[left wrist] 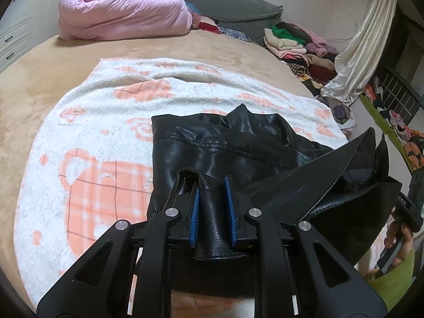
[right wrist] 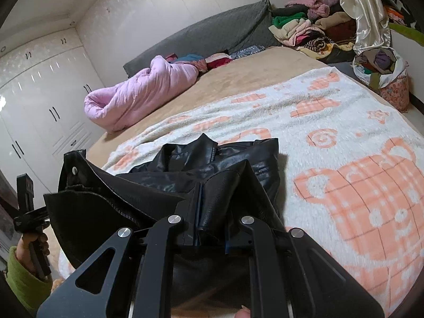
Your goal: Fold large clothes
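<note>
We have a black leather jacket [left wrist: 201, 148] on the white-and-orange blanket [left wrist: 87, 137] that covers the tan bed [left wrist: 39, 74]. In the left wrist view the jacket fills the lower centre and lower right of the frame; its long axis runs from our grippers at the bottom up toward the frame's centre, where the collar end peaks.

Our left gripper [left wrist: 213, 209] has its blue pads [left wrist: 195, 212] partly closed on a raised fold of the leather, pinched between them. A stiff flap of the jacket slants toward the right edge of that frame.

In the right wrist view, our right gripper [right wrist: 212, 225] has its fingers narrowed on another bunched fold, and the jacket stretches from bottom centre toward mid-frame. A pink quilt [right wrist: 137, 92] lies at centre left, a clothes pile [right wrist: 307, 31] at upper right.
</note>
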Action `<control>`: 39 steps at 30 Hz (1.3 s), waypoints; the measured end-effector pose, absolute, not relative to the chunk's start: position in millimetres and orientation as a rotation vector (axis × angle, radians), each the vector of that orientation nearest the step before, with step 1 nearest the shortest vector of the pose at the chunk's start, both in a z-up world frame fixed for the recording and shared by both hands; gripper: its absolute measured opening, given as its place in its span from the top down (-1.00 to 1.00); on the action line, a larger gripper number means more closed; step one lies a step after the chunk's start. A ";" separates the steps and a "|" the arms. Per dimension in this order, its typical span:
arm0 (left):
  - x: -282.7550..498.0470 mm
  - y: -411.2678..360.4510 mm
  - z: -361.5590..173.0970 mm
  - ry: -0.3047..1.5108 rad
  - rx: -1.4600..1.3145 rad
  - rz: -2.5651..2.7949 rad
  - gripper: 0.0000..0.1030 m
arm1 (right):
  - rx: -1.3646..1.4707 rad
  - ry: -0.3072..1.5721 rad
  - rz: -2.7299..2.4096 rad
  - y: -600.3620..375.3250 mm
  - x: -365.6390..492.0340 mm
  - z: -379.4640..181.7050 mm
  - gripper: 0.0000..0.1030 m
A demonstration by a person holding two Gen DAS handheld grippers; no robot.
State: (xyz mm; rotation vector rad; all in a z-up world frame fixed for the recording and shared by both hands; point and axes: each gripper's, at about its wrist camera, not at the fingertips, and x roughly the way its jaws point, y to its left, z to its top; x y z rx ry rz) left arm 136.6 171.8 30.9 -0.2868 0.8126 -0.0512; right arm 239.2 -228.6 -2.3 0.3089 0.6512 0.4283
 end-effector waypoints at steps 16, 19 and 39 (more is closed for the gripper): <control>194.3 193.9 18.0 0.866 -0.308 0.031 0.77 | 0.260 0.769 0.371 -221.8 316.3 -23.2 0.73; 200.8 196.2 15.1 0.867 -0.312 0.035 0.74 | 0.251 0.789 0.369 -219.8 327.2 -28.6 0.73; 200.6 198.0 16.6 0.789 -0.365 0.055 0.03 | 0.285 0.790 0.413 -222.0 341.1 -23.6 -0.15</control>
